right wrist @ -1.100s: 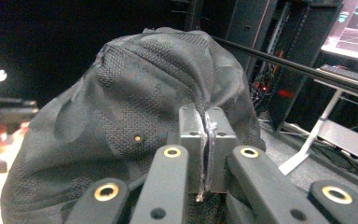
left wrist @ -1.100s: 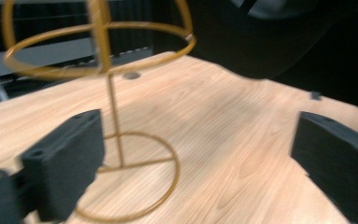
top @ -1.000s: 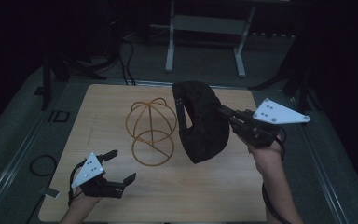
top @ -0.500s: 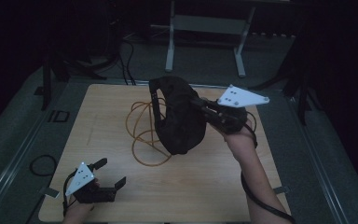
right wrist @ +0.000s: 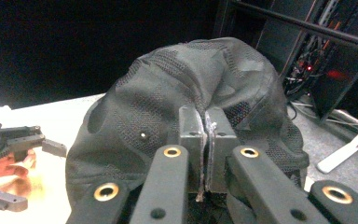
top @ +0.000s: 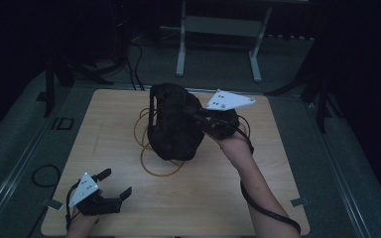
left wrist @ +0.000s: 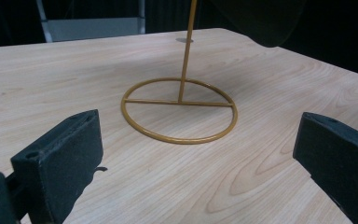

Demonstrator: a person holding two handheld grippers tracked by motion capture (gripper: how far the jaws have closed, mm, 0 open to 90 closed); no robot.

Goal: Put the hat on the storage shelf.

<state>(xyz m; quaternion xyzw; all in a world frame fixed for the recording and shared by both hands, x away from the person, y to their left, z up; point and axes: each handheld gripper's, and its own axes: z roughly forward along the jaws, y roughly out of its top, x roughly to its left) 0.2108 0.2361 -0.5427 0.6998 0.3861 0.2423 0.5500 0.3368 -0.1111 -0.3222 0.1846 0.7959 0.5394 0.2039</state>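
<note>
A black mesh cap (top: 171, 124) hangs in the air over the gold wire stand (top: 151, 148) near the middle of the table. My right gripper (top: 198, 118) is shut on the cap's fabric (right wrist: 168, 102), its jaws pressed together with cloth pinched between them. The stand's round base (left wrist: 179, 109) and thin upright post (left wrist: 187, 51) lie straight ahead in the left gripper view. My left gripper (top: 115, 184) rests low at the table's front left corner, open, nothing between its fingers (left wrist: 60, 158).
The light wooden table (top: 278, 163) sits on a grey floor. A white metal frame (top: 218, 34) stands behind the table. A dark cable (top: 44, 173) loops on the floor at the left. My left gripper (right wrist: 9, 158) also appears far off in the right gripper view.
My right gripper has carried the cap leftward, from right of the stand to over its top. The left gripper has drifted slightly left and toward the front edge.
</note>
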